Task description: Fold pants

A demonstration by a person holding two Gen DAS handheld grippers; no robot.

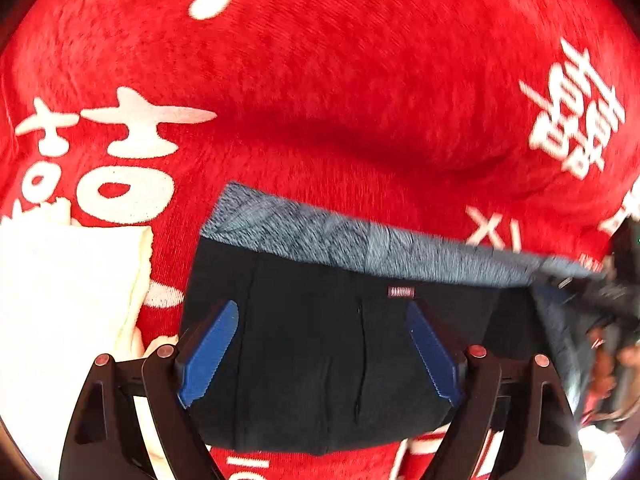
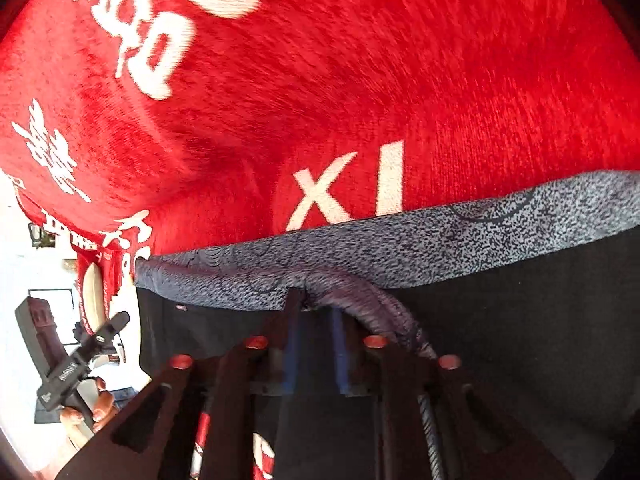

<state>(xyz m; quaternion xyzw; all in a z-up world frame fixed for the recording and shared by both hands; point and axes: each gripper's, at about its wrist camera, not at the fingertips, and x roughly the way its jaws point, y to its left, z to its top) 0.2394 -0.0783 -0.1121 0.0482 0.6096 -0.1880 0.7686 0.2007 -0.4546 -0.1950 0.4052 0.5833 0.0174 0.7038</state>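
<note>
The dark pants (image 1: 320,360) lie folded on the red blanket (image 1: 320,100), left gripper (image 1: 324,352) spread wide above them, while the right gripper (image 2: 316,320), part-parted, may drag the grey waistband (image 2: 440,236) when withdrawing

Two wrist fisheye views look steeply down, close above dark pants (image 1: 320,360) on a red blanket (image 1: 340,80); both share the grey waistband (image 2: 440,232) ahead of each gripper.

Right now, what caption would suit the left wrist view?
Open left hand-held gripper over folded black pants with grey waistband on red white-lettered blanket.
</note>
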